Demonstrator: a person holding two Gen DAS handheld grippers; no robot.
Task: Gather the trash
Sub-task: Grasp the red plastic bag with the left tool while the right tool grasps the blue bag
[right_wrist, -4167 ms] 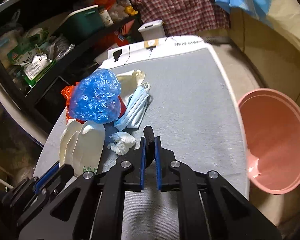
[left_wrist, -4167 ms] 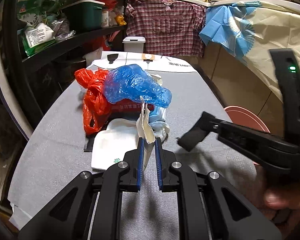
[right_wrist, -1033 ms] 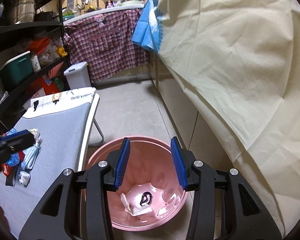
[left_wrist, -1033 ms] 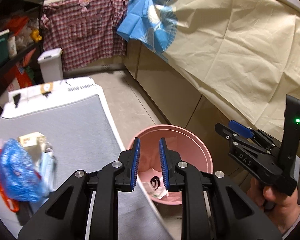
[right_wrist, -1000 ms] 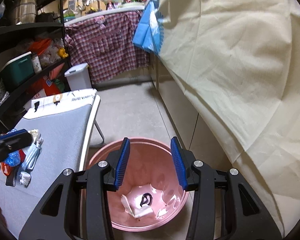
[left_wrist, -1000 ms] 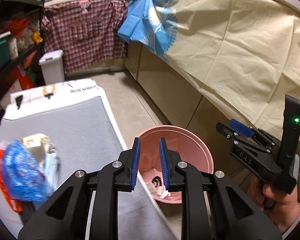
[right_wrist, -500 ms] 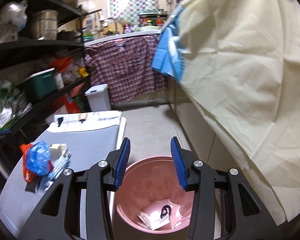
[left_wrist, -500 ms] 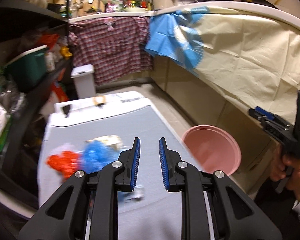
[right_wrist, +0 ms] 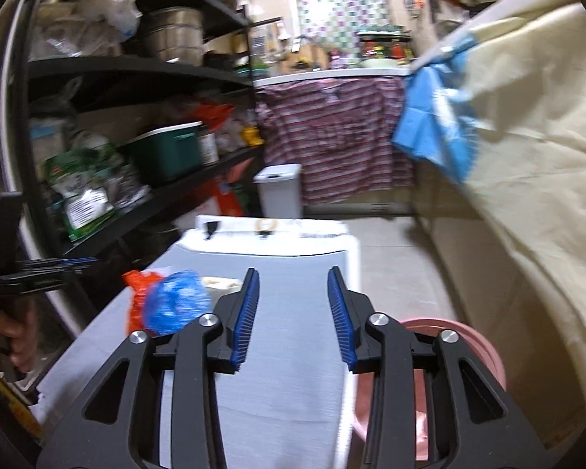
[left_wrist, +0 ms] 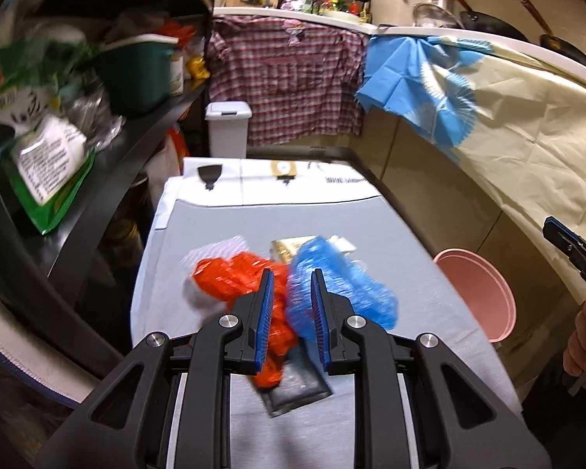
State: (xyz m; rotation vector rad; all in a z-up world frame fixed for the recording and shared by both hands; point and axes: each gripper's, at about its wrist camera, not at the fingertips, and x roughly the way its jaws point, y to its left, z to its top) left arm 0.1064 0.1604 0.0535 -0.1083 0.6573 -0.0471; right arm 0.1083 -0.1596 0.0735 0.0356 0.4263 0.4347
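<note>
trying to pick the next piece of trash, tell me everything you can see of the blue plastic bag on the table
The blue plastic bag is thin, crinkled film, bunched into a loose mound on the grey tabletop. It lies against the orange bag on its left and partly covers pale packaging behind it. Motion blur hides finer detail. No gripper touches it.

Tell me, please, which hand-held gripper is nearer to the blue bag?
Left. The left hand-held gripper hangs open right over the blue bag; the right hand-held gripper is open off to the bag's right, beside the pink bin.
</note>
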